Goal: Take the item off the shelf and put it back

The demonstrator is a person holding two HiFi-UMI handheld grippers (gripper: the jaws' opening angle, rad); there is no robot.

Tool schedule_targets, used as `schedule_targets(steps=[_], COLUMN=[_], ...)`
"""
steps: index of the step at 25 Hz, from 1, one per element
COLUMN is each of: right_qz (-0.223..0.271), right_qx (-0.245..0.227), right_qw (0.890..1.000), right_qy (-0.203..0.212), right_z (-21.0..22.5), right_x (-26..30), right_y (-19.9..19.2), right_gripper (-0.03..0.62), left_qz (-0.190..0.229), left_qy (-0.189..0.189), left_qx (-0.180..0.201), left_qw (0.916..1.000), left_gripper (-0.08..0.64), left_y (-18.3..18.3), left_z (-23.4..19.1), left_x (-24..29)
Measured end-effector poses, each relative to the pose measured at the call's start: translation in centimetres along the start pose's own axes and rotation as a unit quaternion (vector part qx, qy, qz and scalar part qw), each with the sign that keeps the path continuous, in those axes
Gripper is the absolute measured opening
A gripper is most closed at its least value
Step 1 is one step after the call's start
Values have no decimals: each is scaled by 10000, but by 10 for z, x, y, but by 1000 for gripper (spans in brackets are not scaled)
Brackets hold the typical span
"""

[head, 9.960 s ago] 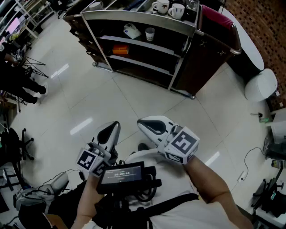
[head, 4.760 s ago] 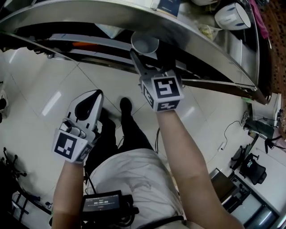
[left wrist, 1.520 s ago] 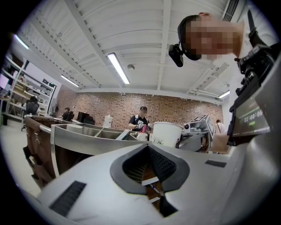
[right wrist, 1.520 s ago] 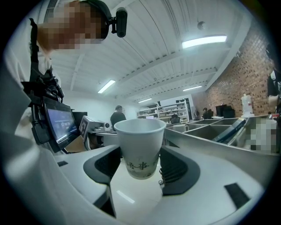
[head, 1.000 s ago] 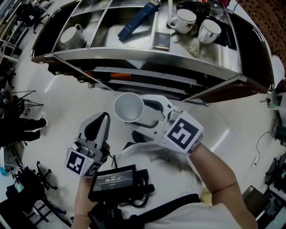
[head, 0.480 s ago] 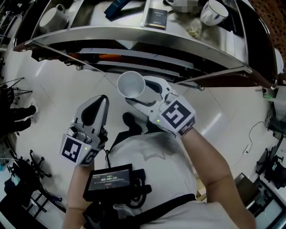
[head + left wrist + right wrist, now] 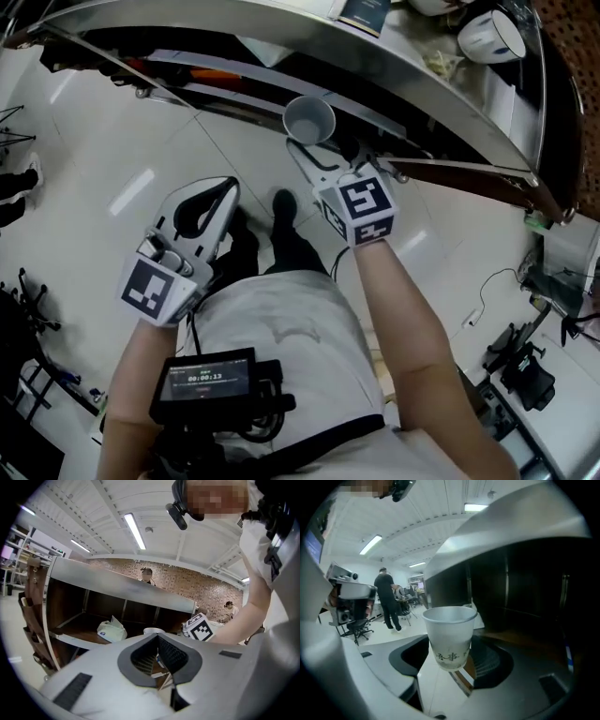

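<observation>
A white paper cup (image 7: 309,119) with dark print sits upright between the jaws of my right gripper (image 7: 313,148), which is shut on its lower part. In the right gripper view the cup (image 7: 450,637) stands in front of the dark shelf opening (image 7: 525,597). It hangs just at the metal front edge of the shelf unit (image 7: 281,33). My left gripper (image 7: 228,186) is lower and to the left, over the floor, shut with nothing in it. From the left gripper view (image 7: 157,638) the cup rim (image 7: 153,631) and the right marker cube (image 7: 200,626) show near the shelf.
A white bag (image 7: 111,631) lies on the middle shelf board. A white mug (image 7: 487,36) and a dark booklet (image 7: 364,11) sit on the top surface. An orange item (image 7: 216,80) lies on a lower shelf. A person (image 7: 386,597) stands among office chairs (image 7: 356,625) behind.
My right gripper has carried the cup forward and up to the shelf's front edge. The left gripper has stayed low and shut.
</observation>
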State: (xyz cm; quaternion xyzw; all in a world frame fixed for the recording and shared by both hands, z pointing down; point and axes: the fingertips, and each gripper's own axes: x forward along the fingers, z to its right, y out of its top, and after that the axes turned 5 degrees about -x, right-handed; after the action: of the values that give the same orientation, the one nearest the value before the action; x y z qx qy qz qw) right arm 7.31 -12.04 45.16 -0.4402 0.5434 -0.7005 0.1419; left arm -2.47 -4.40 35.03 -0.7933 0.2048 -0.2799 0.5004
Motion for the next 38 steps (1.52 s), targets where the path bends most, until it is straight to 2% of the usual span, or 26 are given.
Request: schedule_targets(steps=[6, 15, 20, 27, 30, 38], right_qz=[-7, 85, -45, -337, -366, -313], right_qx=[-54, 85, 243, 473, 532, 564], right_qw=[9964, 9881, 9780, 9742, 9752, 9780], right_qy=[-842, -1536, -2070, -2183, -2116, -1983], right_z=[66, 139, 168, 171, 170, 164], right_x=[26, 57, 63, 60, 59, 45], right_y=[-8, -6, -16, -41, -46, -50], right_gripper=[265, 267, 310, 311, 362, 364], left_qz=[-72, -55, 10, -77, -77, -127], left_qy=[157, 536, 607, 607, 625, 605], left_qx=[-216, -412, -440, -440, -420, -373], left_qw=[9996, 9977, 9972, 9972, 9971, 9974], left_gripper=[8, 8, 8, 9, 8, 8], left_y=[-13, -19, -20, -23, -22, -24], left_z=[-5, -30, -35, -29, -30, -29], left_x=[-9, -25, -25, -27, -27, -23])
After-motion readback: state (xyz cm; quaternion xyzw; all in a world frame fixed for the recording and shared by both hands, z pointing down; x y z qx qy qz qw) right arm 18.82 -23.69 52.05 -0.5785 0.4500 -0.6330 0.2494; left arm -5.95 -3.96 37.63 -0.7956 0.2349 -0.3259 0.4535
